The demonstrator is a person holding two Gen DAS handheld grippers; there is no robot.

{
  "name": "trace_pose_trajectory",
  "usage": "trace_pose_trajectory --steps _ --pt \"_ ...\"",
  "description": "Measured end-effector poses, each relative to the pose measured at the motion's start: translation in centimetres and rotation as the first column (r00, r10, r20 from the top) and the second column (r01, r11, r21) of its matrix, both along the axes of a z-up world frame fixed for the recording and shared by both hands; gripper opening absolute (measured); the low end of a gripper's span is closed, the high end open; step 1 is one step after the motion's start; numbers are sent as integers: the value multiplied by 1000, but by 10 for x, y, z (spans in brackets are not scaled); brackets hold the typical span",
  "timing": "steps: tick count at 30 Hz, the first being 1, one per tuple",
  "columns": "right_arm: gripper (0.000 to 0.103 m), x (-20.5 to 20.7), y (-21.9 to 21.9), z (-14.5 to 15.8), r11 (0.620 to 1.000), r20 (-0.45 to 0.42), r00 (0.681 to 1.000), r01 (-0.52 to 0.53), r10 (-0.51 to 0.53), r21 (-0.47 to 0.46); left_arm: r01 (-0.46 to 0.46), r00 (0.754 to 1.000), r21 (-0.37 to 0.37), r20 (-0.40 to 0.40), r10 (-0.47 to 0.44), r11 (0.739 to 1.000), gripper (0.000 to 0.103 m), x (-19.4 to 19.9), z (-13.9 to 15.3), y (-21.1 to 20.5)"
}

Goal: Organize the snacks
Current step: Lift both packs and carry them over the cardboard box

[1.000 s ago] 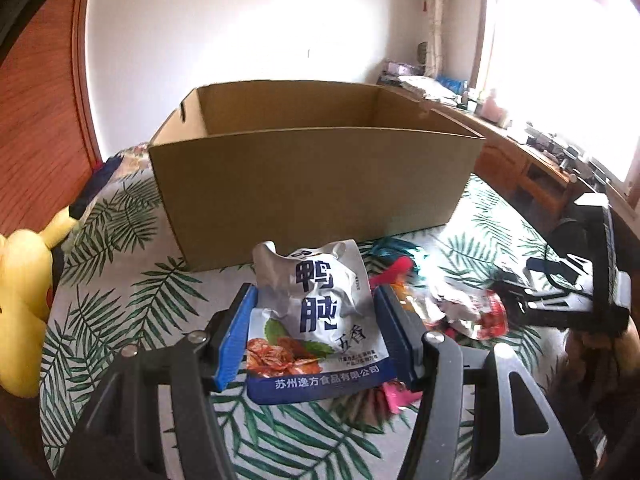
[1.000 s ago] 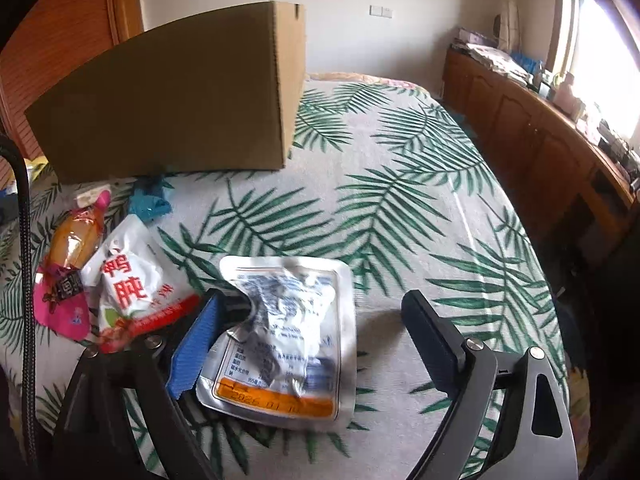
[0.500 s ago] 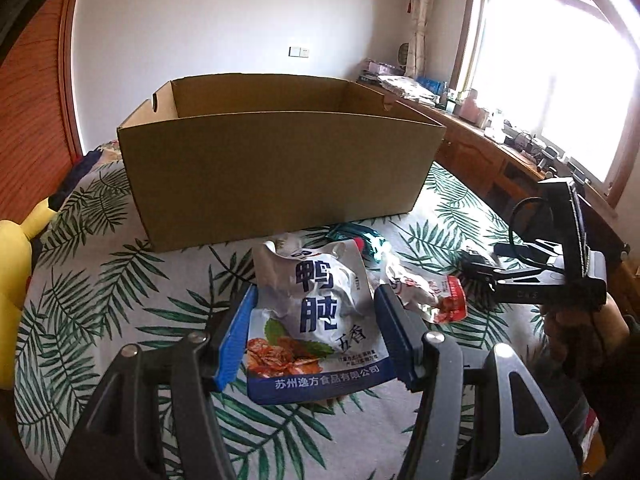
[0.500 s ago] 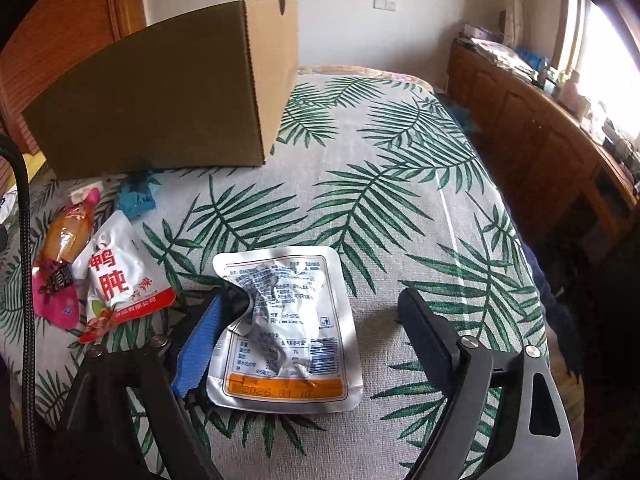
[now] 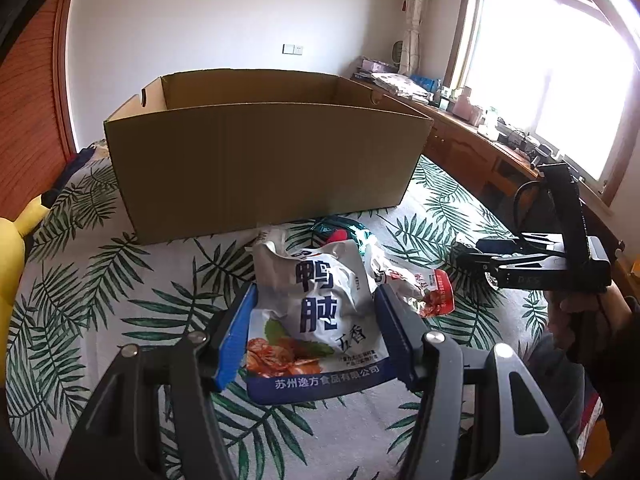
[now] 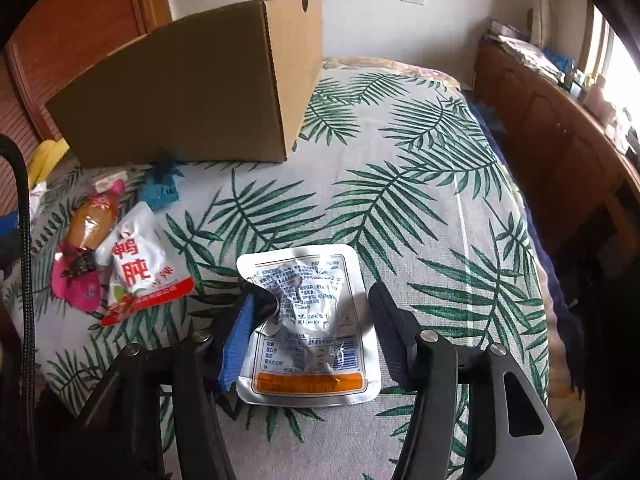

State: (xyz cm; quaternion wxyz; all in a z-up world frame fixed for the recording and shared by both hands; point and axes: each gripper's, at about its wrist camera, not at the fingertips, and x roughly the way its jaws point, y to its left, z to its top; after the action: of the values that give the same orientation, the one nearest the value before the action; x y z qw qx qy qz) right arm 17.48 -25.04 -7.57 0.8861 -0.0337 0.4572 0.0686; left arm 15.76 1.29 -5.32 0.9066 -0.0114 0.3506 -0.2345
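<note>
My left gripper point(image 5: 316, 320) is shut on a white and blue snack pouch point(image 5: 316, 320) and holds it above the bed, in front of the open cardboard box point(image 5: 260, 168). My right gripper point(image 6: 310, 324) has narrowed around a silver snack pouch point(image 6: 306, 328); both fingers touch its sides, and it seems lifted off the bed. The right gripper also shows in the left wrist view point(image 5: 472, 254), at the right. The box also shows in the right wrist view point(image 6: 192, 92), at the far left.
A white and red pouch point(image 6: 138, 268), a pink and orange packet point(image 6: 86, 236) and a teal wrapper point(image 6: 160, 192) lie on the palm-leaf bedspread point(image 6: 400, 200) near the box. A yellow plush toy point(image 5: 12, 252) sits at the left. A wooden cabinet point(image 6: 560, 128) runs along the right.
The left gripper has risen with its pouch, so more of the box's inside shows. The right gripper's fingers have closed in on the silver pouch.
</note>
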Motion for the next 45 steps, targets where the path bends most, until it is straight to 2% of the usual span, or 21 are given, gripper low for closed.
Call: trace_pose_trajectory --steps 12,23,34,45 --pt "57 -10 1 6 999 59 998 -11 9 40 5 1000 -7 10 -5 1000 59 -2 5 -1" --pt "57 -13 15 39 996 148 988 -55 45 64 10 998 -15 55 -9 1000 59 5 26 0" --pt "57 -15 29 72 988 251 965 -106 76 108 2 995 -38 96 2 999 59 20 45 8" --pt "57 5 51 103 974 326 935 -188 139 123 -4 990 -69 140 14 998 59 50 63 18"
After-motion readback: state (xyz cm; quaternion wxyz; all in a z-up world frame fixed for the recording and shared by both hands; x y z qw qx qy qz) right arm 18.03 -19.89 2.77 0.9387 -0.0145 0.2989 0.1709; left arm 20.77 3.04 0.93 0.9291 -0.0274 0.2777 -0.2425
